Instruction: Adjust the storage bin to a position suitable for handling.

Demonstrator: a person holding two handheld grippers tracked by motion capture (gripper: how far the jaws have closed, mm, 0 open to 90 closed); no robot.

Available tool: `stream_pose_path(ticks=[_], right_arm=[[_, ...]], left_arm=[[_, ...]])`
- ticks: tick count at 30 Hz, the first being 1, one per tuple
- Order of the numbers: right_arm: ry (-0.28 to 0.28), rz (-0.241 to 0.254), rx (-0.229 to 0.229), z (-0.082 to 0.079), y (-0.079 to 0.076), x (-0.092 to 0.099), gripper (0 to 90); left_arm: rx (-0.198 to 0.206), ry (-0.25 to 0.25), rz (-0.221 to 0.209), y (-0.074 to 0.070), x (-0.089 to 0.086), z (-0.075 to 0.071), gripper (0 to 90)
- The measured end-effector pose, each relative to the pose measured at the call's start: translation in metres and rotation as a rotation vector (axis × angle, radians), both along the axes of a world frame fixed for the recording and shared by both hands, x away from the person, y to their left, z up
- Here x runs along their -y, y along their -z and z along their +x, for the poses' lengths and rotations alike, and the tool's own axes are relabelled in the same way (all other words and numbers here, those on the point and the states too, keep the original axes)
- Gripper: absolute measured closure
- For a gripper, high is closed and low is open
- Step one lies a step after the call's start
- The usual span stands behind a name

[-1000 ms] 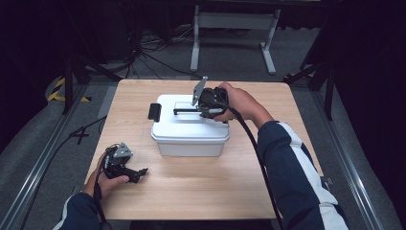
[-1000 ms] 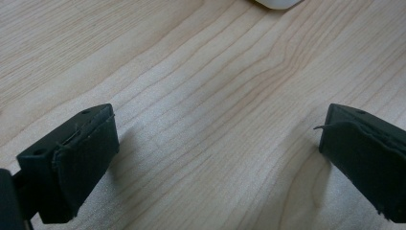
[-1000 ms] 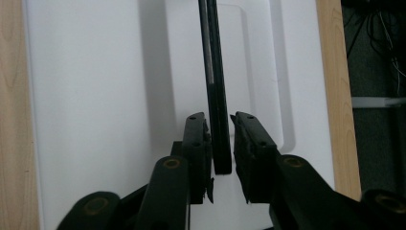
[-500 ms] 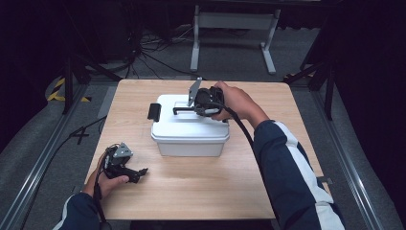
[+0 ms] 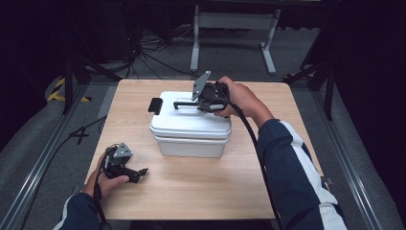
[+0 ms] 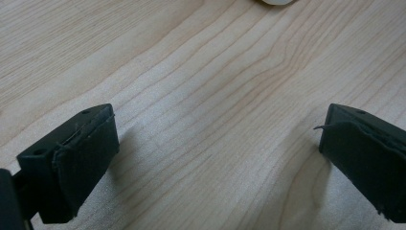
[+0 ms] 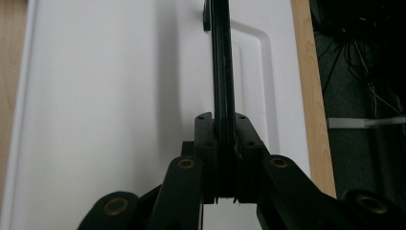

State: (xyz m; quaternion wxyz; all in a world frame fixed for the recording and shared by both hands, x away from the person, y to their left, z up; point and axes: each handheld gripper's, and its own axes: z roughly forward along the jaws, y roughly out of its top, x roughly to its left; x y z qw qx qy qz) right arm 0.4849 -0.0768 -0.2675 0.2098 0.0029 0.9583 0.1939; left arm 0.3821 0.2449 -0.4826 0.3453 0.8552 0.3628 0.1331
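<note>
Right claw clamped on the black handle of the white box; left claw idle and open.

The right claw (image 7: pixel 224 143) has just been closing, and its jaws now pinch the thin black handle (image 7: pixel 221 72), which runs away from the camera over the box's white lid (image 7: pixel 110 96). The white box (image 5: pixel 190 129) sits near the middle of the worktop (image 5: pixel 201 187), a black latch (image 5: pixel 155 105) on its far left side. The left claw (image 6: pixel 215 153) rests low over bare wood at the near left, well apart from the box, its jaws spread wide with nothing between them.

Navy sleeve (image 5: pixel 292 177), seemingly white-striped.
</note>
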Motion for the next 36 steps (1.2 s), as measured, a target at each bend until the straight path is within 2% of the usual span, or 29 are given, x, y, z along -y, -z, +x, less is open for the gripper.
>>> stream_pose_path(ticks=[6,8,10,14,22,36], right_arm=[[0.011,0.010,0.024,-0.002,-0.006,0.008,84.3],[-0.008,0.011,0.034,-0.002,-0.008,0.012,84.2],[0.006,0.023,0.025,-0.004,-0.010,0.016,84.2],[-0.008,0.037,0.041,-0.005,-0.013,0.023,84.3],[0.021,0.068,0.046,-0.010,-0.019,0.050,84.3],[0.089,0.124,0.066,-0.023,-0.030,0.109,84.4]], left_arm=[[0.001,0.000,0.000,0.000,0.000,0.000,0.3],[0.000,0.000,0.000,0.000,0.000,0.000,0.3],[0.000,0.000,0.000,0.000,0.000,0.000,0.3],[0.000,-0.001,0.000,0.000,0.000,0.000,0.3],[0.001,0.001,0.002,0.000,0.000,0.000,0.3],[0.007,0.003,0.010,0.000,-0.001,0.000,0.3]])
